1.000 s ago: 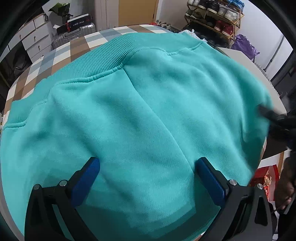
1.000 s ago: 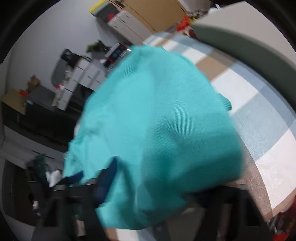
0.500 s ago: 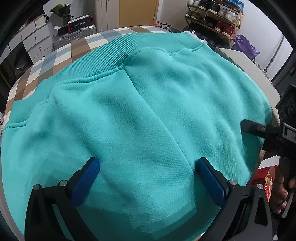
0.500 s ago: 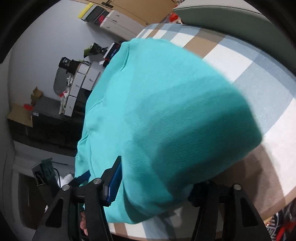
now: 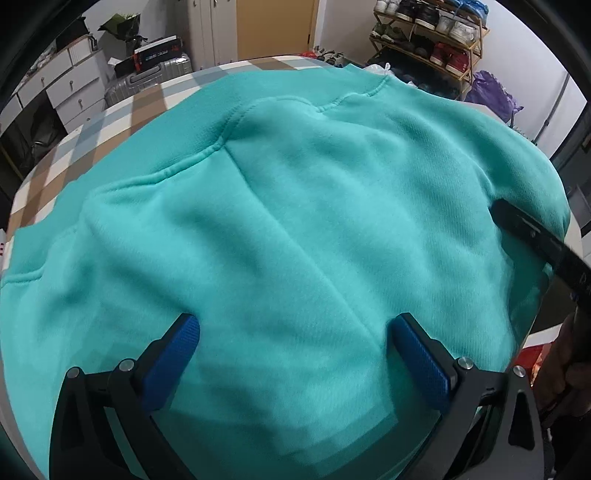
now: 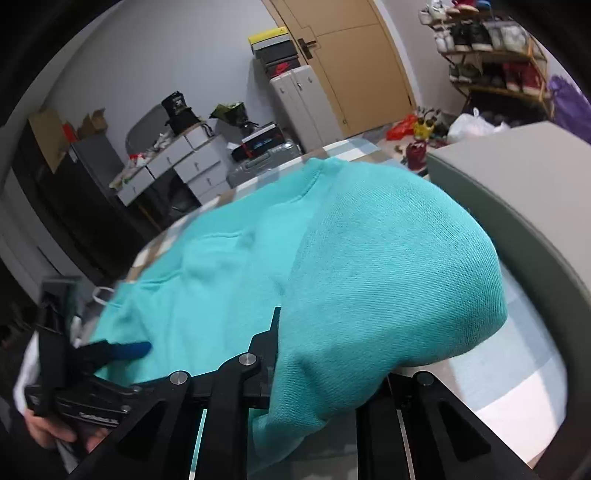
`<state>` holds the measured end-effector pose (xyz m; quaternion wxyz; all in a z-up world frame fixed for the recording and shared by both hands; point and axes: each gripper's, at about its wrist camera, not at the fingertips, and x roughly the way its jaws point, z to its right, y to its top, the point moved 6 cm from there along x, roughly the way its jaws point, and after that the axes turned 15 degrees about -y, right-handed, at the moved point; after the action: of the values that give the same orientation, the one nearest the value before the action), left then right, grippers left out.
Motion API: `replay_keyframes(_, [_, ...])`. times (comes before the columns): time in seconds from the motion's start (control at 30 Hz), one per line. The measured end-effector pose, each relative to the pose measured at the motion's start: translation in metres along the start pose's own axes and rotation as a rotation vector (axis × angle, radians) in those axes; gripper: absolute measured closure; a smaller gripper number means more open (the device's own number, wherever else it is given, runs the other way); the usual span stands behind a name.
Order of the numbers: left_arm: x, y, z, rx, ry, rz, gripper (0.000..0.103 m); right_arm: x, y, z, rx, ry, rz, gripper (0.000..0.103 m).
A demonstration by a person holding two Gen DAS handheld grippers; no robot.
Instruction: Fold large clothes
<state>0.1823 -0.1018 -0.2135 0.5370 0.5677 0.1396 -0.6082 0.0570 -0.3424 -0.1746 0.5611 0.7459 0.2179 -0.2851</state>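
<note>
Your right gripper (image 6: 314, 373) has just closed, clamping the teal sweatshirt (image 5: 295, 229) edge; left gripper (image 5: 291, 354) hovers, jaws apart, over its near hem.

A lived-in home room: shoe rack (image 5: 428, 33), suitcase (image 5: 147, 79), drawers (image 5: 70, 92), wooden door (image 6: 354, 70).

Left gripper (image 5: 295, 341): black angular finger arms with silver round-head screws at the pivots, each finger faced with a blue, finely textured pad (image 5: 173, 358). Right gripper (image 6: 321, 373): the same black linkage and silver screws, with faint lettering moulded on the black body of its neighbour.
</note>
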Motion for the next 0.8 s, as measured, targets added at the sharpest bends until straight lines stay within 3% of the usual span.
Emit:
replay_keyframes(0.2, [0.003,0.020,0.029,0.034,-0.119,-0.012,0.002,-0.034,0.012,0.011,-0.094,-0.084,0.136,0.091])
replay_keyframes(0.23, [-0.007,0.022,0.028,0.020,-0.096,0.008,0.002,-0.035,0.014,0.015,-0.081,-0.089,0.144,0.091])
replay_keyframes(0.3, [-0.014,0.023,0.022,0.029,0.022,0.035,0.002,-0.035,0.014,0.025,-0.069,-0.108,0.135,0.091])
replay_keyframes(0.33, [-0.009,0.020,0.019,0.042,0.053,0.015,0.002,-0.031,0.012,0.030,-0.060,-0.120,0.123,0.091])
replay_keyframes(0.37, [0.004,0.015,0.017,0.047,0.061,-0.039,0.001,-0.026,0.010,0.033,-0.048,-0.121,0.107,0.090])
replay_keyframes(0.4, [0.010,0.013,0.015,0.058,0.073,-0.045,0.001,-0.019,0.007,0.037,-0.030,-0.117,0.073,0.090])
replay_keyframes(0.5, [0.010,0.014,0.012,0.052,0.072,-0.039,0.001,0.001,0.003,0.042,0.052,-0.099,0.000,0.082])
replay_keyframes(0.6, [0.011,0.013,0.012,0.052,0.071,-0.023,0.001,0.006,0.005,0.046,0.113,-0.073,-0.018,0.079])
replay_keyframes(0.7, [0.012,0.014,0.018,0.047,0.076,-0.009,0.001,0.002,0.007,0.046,0.080,-0.100,0.010,0.084])
replay_keyframes(0.8, [0.014,0.015,0.021,0.039,0.086,-0.007,0.001,-0.016,0.015,0.036,-0.025,-0.149,0.108,0.090])
